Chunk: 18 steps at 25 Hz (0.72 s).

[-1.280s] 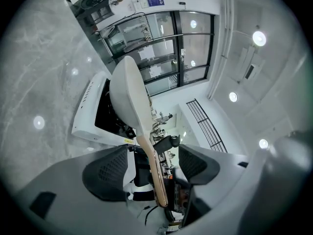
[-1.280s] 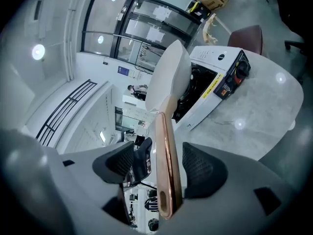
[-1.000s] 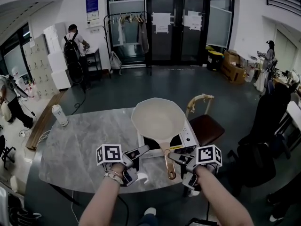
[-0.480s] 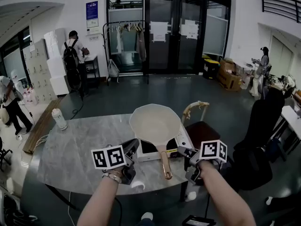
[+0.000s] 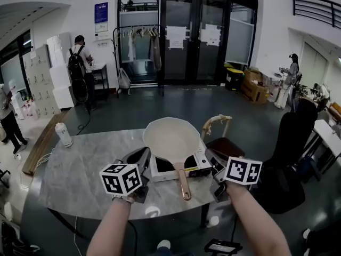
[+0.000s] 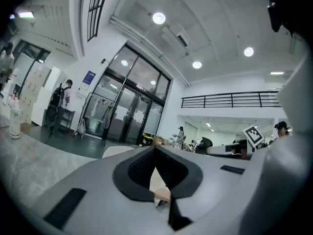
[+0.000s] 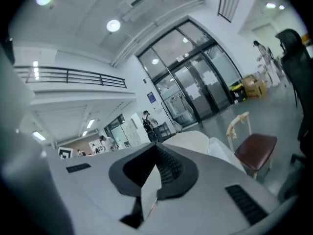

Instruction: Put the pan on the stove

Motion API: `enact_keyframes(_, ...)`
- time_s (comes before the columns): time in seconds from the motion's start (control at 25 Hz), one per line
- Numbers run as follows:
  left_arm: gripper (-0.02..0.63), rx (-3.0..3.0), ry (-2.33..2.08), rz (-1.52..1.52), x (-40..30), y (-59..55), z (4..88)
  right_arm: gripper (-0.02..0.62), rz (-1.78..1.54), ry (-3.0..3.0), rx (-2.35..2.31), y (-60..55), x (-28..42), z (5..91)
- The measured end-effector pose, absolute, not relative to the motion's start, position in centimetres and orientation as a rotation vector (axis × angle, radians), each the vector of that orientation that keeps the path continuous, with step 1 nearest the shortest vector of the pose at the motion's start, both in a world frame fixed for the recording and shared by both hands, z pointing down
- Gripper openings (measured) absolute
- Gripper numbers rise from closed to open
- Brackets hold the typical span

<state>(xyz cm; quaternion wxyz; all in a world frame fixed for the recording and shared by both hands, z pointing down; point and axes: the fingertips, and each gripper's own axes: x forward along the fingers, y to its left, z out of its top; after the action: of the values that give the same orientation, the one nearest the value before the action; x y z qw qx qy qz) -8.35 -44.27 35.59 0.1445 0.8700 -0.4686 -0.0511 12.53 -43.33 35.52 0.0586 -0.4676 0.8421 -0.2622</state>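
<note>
The left gripper point(image 5: 140, 157) and the right gripper point(image 5: 213, 162) both had their jaws pressed together on nothing, and hung over the near edge of the table point(image 5: 80, 169). Between them, the handle point(image 5: 183, 183) ran near-to-far, its free end pointing at the person. Just beyond the grippers, the pan point(image 5: 171, 138) sat on the stove point(image 5: 200, 164), so the task looked done, with the right gripper slightly nearer the handle.

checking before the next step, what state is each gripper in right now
Left gripper: shut, holding nothing.
Right gripper: shut, holding nothing.
</note>
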Motion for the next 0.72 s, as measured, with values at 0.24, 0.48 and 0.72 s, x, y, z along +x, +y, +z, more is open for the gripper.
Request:
enact_keyframes(0.24,0.011,2.606,-1.424,-0.144,-7.8,-43.8,33.7,0.025,-0.243,2.646,-1.569,-42.7,12.1,32.8)
enact_keyframes(0.48,0.011,2.639,-1.493,-0.210,-7.9,-43.4,32.2,0.025,0.229,2.664,-1.669,-41.4,11.8,30.4)
enact_keyframes(0.72,0.011,2.696,-1.536,-0.168,-7.8,-42.9,32.0,0.025,0.239,2.630,-1.690,-41.0,12.1,30.4)
